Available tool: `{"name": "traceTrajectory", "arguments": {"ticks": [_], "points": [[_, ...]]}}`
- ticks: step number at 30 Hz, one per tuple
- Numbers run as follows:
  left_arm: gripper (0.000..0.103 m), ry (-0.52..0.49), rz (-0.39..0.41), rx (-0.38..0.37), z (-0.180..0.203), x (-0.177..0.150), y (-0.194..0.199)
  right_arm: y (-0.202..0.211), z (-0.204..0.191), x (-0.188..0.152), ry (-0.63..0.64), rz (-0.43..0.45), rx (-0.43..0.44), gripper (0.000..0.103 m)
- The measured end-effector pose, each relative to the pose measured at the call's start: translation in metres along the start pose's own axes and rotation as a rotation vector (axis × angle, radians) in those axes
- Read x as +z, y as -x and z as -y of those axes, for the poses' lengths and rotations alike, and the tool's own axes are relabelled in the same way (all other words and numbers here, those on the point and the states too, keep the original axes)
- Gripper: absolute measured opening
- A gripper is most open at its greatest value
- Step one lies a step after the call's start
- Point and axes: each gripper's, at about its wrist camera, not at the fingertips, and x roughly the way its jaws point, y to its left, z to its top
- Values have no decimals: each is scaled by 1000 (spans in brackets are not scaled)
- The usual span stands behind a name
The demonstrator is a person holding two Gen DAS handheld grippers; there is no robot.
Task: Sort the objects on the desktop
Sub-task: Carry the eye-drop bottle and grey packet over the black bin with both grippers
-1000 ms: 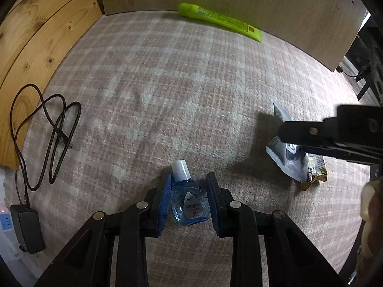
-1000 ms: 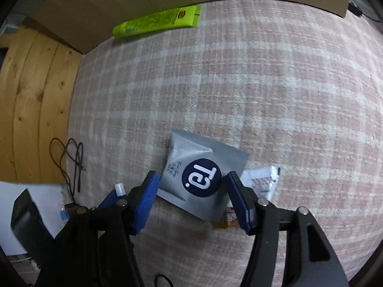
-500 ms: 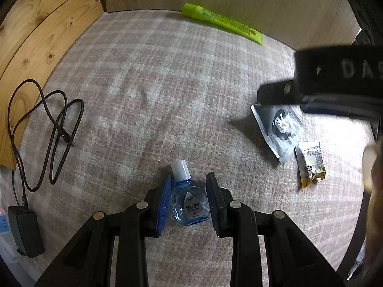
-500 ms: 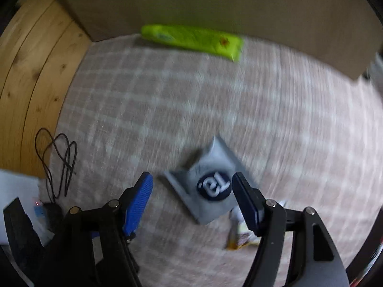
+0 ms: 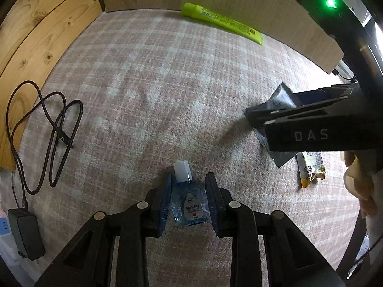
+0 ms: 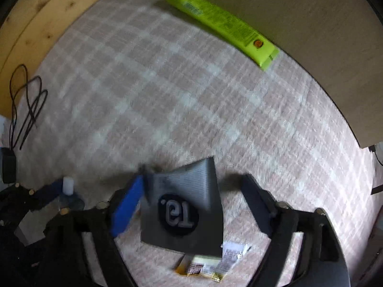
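Left gripper [image 5: 188,201] low over the pink-and-cream checked cloth [image 5: 148,91], jaws narrow, blue pads pressed on both sides of a small clear-blue plastic dropper bottle with a white cap [image 5: 188,197]. Bottle held between the pads, cap pointing away from the camera, its body just above or on the cloth; cannot tell which.

Right gripper [image 6: 191,201] pointing down at the cloth, jaws wide apart. Between them, a flat grey foil sachet with a dark round logo [image 6: 184,205], lying on the cloth. Left blue pad near the upper left corner of the sachet, perhaps touching it; the frame is blurred there, so not sure. Right pad clearly apart from the sachet, with bare cloth between. No grip on the sachet.

Just below the grey sachet, partly under its lower edge, a small yellow and white snack packet [image 6: 210,263]. In the left wrist view, same packet [image 5: 311,169] beside the black body of the right gripper, and part of a hand [image 5: 359,181] at the right edge.

Far side of the cloth, along the beige board: a long lime-green tube [image 6: 222,27], lying flat, well apart from both grippers.

Left edge of the cloth: a black cable in loops [image 5: 47,129] with a black power adapter [image 5: 26,234].
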Motion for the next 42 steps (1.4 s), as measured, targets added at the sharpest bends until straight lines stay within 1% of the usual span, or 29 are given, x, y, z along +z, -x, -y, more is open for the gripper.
{"name": "traceTrajectory", "arguments": {"ticks": [3,4,5,6,7,8,9,13,15,16,17,19,20,21,22,23,24,25,26,27,28,31,34,36,37,38,39,40,42], "points": [[27,15,1,-7,6,2,-2,2,-3,-6,6,22,-12,82],[27,19,1,-8,4,-2,2,5,-5,-9,7,32,-12,72],[26,23,1,-9,2,0,2,9,-5,-10,4,42,-11,57],[26,27,1,-11,1,0,3,11,-4,-11,-8,40,10,50],[26,31,0,-11,0,0,3,13,-1,-12,-27,33,36,37],[26,36,-1,-12,1,-3,3,14,2,-13,-46,25,71,20],[26,40,-3,-15,1,-3,3,15,4,-14,-61,18,99,15],[25,58,-3,-29,0,-6,8,22,19,-27,-121,33,141,14],[25,63,0,-28,-1,-8,12,30,40,-49,-154,38,165,12],[25,70,2,-31,-2,-9,14,34,45,-54,-170,44,176,12],[25,80,6,-33,-8,-18,25,39,52,-60,-188,54,187,12],[25,84,14,-30,-4,-16,29,50,61,-71,-204,72,207,12],[25,78,22,-25,-4,-22,39,57,68,-78,-212,85,210,12],[25,71,27,-22,0,-21,41,63,74,-84,-220,95,213,12],[25,64,34,-19,4,-22,45,72,82,-94,-232,110,219,12],[25,57,42,-18,9,-23,51,81,81,-108,-243,121,220,12],[25,48,49,-19,15,-24,56,90,82,-127,-259,134,219,12],[25,32,56,-21,24,-25,61,101,81,-133,-278,146,219,12],[25,15,62,-23,30,-30,68,111,91,-147,-298,162,216,12],[25,-3,68,-26,39,-32,72,114,91,-156,-307,174,209,12],[25,-23,73,-31,49,-34,76,115,92,-158,-320,188,203,12],[25,-97,83,-58,89,-39,84,134,103,-197,-363,221,189,12],[25,-188,90,-99,143,-44,90,155,129,-246,-419,256,175,12],[25,-242,93,-126,173,-51,97,168,150,-285,-476,281,167,12],[25,-278,94,-144,193,-55,100,165,150,-289,-496,286,163,12],[25,-301,94,-154,207,-56,101,171,161,-309,-529,293,155,12],[25,-336,94,-168,224,-62,105,174,169,-324,-558,299,145,12],[25,-376,94,-186,246,-68,107,181,182,-346,-595,308,132,12],[25,-428,90,-213,277,-79,112,191,202,-381,-654,320,108,12]]}}
